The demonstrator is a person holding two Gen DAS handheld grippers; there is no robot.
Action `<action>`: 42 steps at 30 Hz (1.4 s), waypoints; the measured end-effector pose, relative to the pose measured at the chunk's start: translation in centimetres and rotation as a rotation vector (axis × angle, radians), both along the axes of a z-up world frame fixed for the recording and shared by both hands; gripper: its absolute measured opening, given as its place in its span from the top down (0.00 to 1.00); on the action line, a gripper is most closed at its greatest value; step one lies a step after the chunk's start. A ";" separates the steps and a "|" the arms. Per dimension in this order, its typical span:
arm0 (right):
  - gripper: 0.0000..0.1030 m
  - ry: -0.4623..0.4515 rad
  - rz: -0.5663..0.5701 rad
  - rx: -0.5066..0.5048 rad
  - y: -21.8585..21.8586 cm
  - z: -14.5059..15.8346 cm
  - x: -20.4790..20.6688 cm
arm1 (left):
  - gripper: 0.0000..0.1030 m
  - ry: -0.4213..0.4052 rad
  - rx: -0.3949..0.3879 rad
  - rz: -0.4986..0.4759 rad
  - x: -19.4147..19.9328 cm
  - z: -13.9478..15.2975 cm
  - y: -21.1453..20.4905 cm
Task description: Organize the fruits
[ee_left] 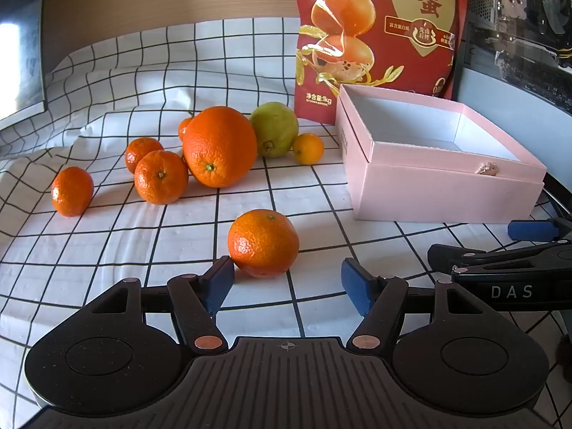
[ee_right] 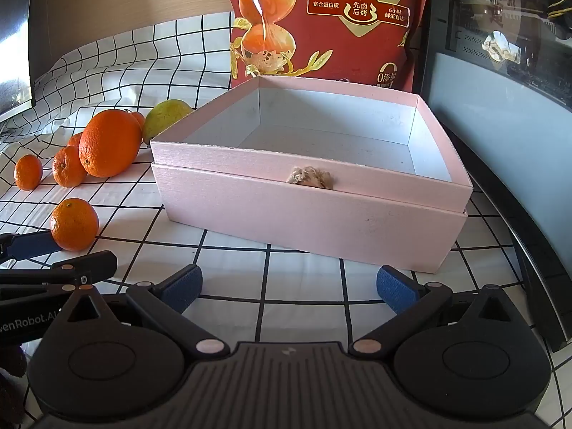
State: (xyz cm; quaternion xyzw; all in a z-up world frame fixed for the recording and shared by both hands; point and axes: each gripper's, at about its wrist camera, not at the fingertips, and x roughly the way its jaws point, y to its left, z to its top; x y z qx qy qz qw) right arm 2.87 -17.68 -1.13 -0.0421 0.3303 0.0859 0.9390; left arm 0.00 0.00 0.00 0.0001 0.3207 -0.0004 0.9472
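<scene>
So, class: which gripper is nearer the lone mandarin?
Left. The left gripper is open right at the mandarin; the right gripper faces the pink box.

Orange mandarins (ee_left: 263,243), pink box (ee_right: 311,211), black-gridded white cloth (ee_left: 107,250).

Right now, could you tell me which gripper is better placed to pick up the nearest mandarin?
Left. The left gripper is open with the nearest mandarin just ahead of its fingertips. The right gripper, also open, faces the pink box instead.
</scene>
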 end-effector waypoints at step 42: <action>0.00 0.000 0.000 0.000 0.2 -0.1 -0.1 | 0.30 0.000 0.003 0.000 0.0 0.0 0.0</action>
